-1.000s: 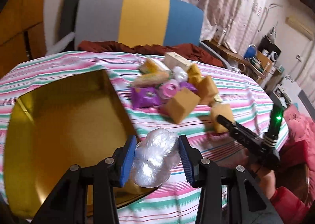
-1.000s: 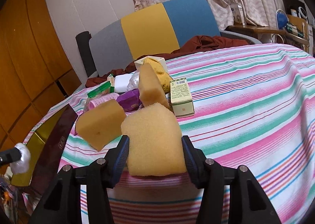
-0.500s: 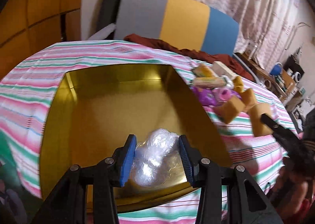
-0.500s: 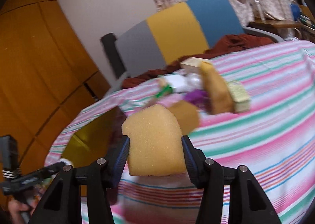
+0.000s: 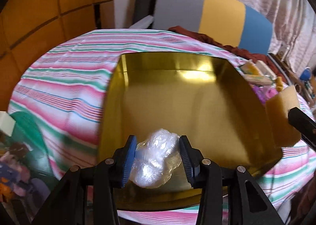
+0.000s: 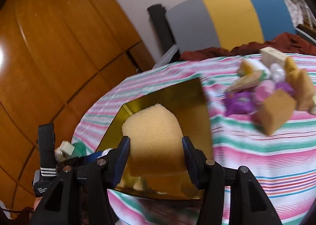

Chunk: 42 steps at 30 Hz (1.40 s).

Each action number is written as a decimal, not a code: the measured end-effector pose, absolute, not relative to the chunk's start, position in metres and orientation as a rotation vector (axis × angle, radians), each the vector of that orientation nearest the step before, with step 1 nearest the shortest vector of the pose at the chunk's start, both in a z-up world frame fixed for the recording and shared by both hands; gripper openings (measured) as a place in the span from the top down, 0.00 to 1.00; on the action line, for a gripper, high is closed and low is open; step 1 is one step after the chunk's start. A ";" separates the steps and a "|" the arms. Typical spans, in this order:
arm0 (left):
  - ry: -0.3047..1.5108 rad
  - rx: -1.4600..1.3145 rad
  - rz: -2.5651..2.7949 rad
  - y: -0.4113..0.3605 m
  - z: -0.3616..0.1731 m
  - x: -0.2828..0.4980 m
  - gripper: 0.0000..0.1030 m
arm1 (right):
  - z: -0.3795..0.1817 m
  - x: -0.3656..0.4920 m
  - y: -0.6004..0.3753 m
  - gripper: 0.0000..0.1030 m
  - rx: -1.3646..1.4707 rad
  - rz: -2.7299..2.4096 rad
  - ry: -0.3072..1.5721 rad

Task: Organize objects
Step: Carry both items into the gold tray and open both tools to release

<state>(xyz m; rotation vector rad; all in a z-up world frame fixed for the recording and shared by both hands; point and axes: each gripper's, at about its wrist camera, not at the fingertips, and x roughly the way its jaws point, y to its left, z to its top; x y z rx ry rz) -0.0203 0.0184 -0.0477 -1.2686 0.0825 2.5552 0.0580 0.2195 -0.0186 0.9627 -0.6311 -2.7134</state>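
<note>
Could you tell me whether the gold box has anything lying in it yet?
Apparently empty: the gold box shows bare floor; the plastic wad and sponge are gripped above it.

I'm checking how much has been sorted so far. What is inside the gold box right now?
The gold box shows only bare shiny floor. The clear plastic bundle in the left gripper and the yellow sponge in the right gripper cover its near part.

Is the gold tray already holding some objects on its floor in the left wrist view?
No, the gold tray shows a bare shiny floor, and the clear plastic bundle is held in the left hand-held gripper over it.
</note>
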 end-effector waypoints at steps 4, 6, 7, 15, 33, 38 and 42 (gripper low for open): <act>0.045 -1.303 2.561 0.006 -0.053 -0.024 0.56 | -0.026 0.046 0.194 0.48 1.020 -2.670 -0.595; 0.039 -1.318 2.562 0.005 -0.055 -0.026 0.55 | -0.030 0.040 0.189 0.48 1.043 -2.659 -0.593; 0.031 -1.320 2.561 0.003 -0.056 -0.027 0.54 | -0.033 0.036 0.187 0.48 1.066 -2.651 -0.591; -0.257 -1.201 2.674 -0.034 -0.020 -0.023 0.14 | -0.053 0.020 0.179 0.48 1.196 -2.604 -0.625; -0.470 -1.109 2.778 -0.071 0.001 -0.017 0.05 | -0.060 0.009 0.145 0.25 1.242 -2.526 -0.554; -0.425 -1.133 2.753 -0.060 -0.004 -0.015 0.05 | -0.042 0.020 0.157 0.25 1.156 -2.595 -0.543; -0.373 -1.164 2.711 -0.043 -0.011 -0.010 0.04 | -0.032 0.029 0.171 0.25 1.112 -2.659 -0.534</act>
